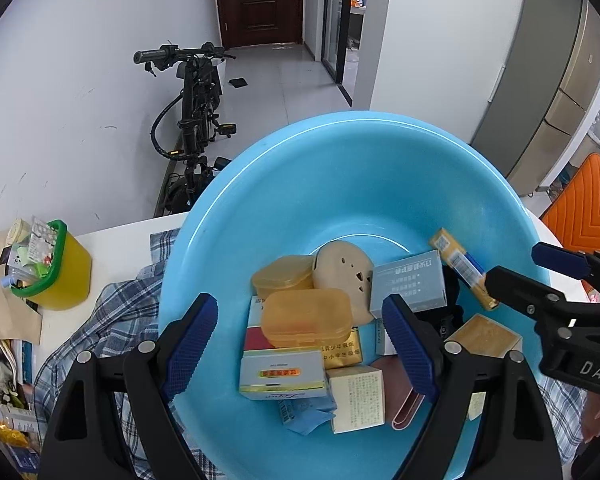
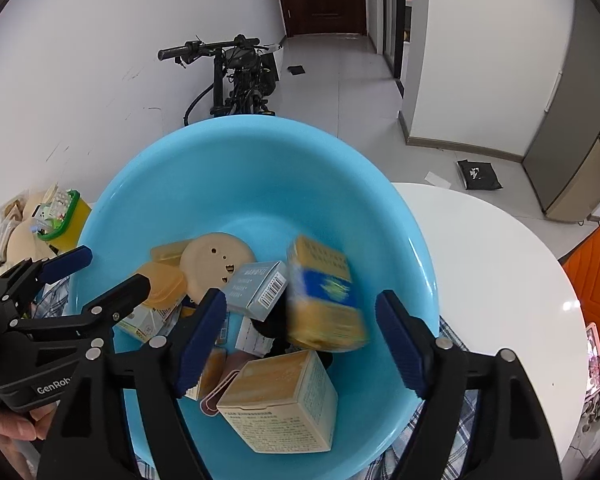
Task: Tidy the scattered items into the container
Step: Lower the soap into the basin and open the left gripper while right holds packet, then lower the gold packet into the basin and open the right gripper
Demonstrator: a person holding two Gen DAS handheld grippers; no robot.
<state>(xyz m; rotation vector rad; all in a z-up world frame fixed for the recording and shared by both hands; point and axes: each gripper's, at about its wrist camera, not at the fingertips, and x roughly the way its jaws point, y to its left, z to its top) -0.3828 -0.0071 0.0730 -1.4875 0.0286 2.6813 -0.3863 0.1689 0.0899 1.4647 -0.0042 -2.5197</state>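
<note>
A light blue basin (image 1: 228, 184) holds several medicine boxes, two translucent orange cases (image 1: 306, 316), a beige round disc (image 1: 344, 272) and a grey-blue box (image 1: 410, 280). My left gripper (image 1: 300, 302) hangs open over the pile with nothing between its pads. My right gripper (image 2: 300, 296) is open above the same basin (image 2: 112, 200). A blurred yellow and blue box (image 2: 324, 300) sits tilted between its fingers, and neither pad touches it. From the left wrist view this box (image 1: 464, 268) lies by the right gripper (image 1: 528, 272). The left gripper (image 2: 104, 272) shows at the right view's left edge.
The basin stands on a plaid cloth (image 1: 112, 320) over a white round table (image 2: 500, 260). A yellow bin with a green rim (image 1: 56, 272), stuffed with packets, stands left of it. Behind are a bicycle (image 1: 192, 108) and an orange chair (image 1: 588, 208). A hand (image 2: 12, 424) holds the left gripper.
</note>
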